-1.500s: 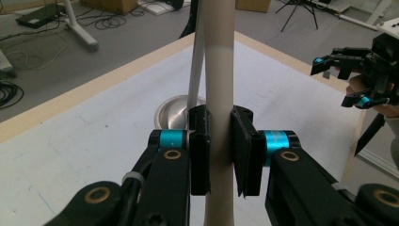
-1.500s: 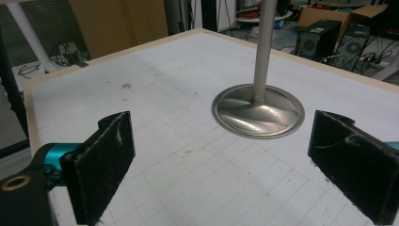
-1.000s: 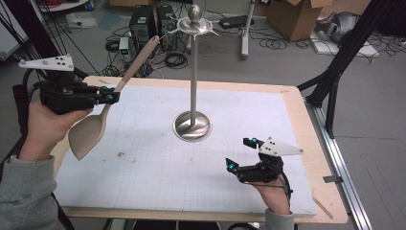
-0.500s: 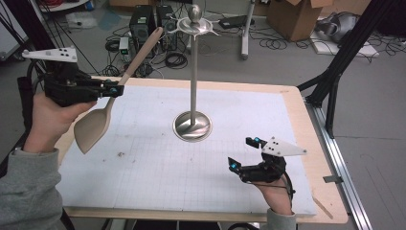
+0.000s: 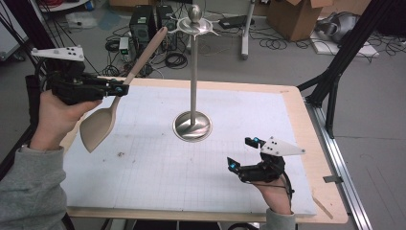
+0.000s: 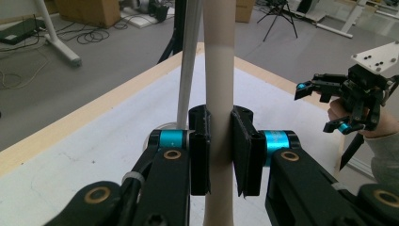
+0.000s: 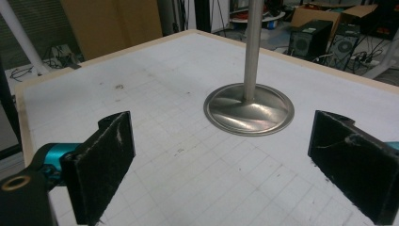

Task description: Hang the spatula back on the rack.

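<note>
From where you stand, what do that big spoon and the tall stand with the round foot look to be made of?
The spoon looks like pale wood or bamboo, matt and unvarnished: an even beige surface with no glare. It could also be a wood-coloured plastic; no grain shows. The stand looks like polished metal, probably steel: its round foot mirrors light in streaks and the post gleams silver-grey.

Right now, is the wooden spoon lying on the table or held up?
Held up: the left tool clamps the wooden spoon by its handle, bowl hanging down.
</note>
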`<act>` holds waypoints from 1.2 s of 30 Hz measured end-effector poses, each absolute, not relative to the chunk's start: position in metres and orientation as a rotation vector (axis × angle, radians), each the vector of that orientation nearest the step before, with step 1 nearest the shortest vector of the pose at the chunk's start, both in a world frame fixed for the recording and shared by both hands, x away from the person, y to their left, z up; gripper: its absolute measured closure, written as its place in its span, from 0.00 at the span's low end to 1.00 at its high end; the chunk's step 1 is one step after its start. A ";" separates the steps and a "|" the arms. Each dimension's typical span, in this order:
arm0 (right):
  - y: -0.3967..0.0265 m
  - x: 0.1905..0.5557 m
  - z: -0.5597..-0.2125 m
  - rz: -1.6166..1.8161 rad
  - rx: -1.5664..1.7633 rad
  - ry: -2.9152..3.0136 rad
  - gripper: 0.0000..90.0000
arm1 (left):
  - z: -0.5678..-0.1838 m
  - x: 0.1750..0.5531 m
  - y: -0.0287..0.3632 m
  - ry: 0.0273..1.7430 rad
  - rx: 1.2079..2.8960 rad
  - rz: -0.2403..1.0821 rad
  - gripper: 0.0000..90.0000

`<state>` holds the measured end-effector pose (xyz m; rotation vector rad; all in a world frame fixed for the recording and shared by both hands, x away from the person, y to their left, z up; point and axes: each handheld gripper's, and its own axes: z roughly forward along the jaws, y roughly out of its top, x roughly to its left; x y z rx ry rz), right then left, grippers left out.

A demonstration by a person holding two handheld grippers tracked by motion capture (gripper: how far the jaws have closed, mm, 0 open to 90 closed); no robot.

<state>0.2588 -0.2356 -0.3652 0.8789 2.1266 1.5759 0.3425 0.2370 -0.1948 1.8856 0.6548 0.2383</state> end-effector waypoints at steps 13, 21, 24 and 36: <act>-0.237 0.259 -0.365 1.576 0.887 2.126 0.08 | -0.195 0.346 0.231 0.653 1.881 0.235 0.87; -0.240 0.259 -0.365 1.581 0.881 2.113 0.08 | -0.196 0.348 0.229 0.655 1.893 0.245 0.87; -0.240 0.260 -0.366 1.584 0.890 2.114 0.08 | -0.197 0.349 0.229 0.658 1.892 0.245 0.87; -0.241 0.260 -0.367 1.583 0.890 2.116 0.08 | -0.201 0.352 0.225 0.659 1.904 0.228 0.87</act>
